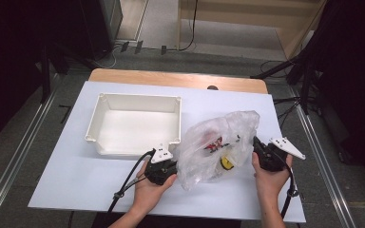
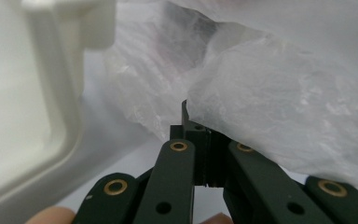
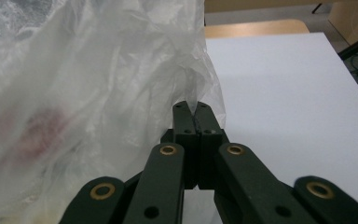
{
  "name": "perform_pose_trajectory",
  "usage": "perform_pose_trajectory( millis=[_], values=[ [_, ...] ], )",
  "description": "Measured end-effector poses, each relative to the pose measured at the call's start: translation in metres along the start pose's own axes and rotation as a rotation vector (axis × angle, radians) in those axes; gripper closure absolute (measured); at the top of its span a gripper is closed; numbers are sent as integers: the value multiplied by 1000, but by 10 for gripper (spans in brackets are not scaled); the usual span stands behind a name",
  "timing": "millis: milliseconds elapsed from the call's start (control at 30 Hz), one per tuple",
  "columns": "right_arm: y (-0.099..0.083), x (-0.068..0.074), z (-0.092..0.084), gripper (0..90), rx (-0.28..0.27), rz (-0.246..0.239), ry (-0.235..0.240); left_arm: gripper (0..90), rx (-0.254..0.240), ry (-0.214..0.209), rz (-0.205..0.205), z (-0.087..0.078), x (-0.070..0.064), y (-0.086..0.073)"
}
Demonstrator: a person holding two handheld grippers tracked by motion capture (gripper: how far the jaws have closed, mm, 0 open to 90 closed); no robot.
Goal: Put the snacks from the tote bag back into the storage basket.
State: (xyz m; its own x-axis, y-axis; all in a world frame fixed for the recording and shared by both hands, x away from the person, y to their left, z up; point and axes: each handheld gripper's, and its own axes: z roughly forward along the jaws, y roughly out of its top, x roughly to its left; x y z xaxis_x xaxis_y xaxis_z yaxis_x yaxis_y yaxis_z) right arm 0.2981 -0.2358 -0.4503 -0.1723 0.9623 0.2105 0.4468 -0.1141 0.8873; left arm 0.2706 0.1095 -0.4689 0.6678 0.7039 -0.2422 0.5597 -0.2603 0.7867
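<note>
A clear plastic bag sits crumpled on the white board, with red, black and yellow items showing through it. My left gripper pinches the bag's left edge, and its jaws stand closed on the film in the left gripper view. At the bag's right edge my right gripper is shut on a fold of the bag, which rises from between its closed jaws. A hand holds each gripper low over the board.
A white rectangular bin stands empty just left of the bag, its corner close to my left gripper. The white board lies on a wooden table. Cables and dark stands sit on the floor around it.
</note>
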Motion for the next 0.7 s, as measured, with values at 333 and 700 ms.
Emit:
perform_pose_trajectory(
  millis=[333,700],
  values=[
    [-13,0,-4,900,17,-10,-1,392,-140,-62,46,-26,-2,-4],
    [-11,6,-11,900,-15,-21,-1,94,-294,-152,102,-67,-15,16]
  ],
)
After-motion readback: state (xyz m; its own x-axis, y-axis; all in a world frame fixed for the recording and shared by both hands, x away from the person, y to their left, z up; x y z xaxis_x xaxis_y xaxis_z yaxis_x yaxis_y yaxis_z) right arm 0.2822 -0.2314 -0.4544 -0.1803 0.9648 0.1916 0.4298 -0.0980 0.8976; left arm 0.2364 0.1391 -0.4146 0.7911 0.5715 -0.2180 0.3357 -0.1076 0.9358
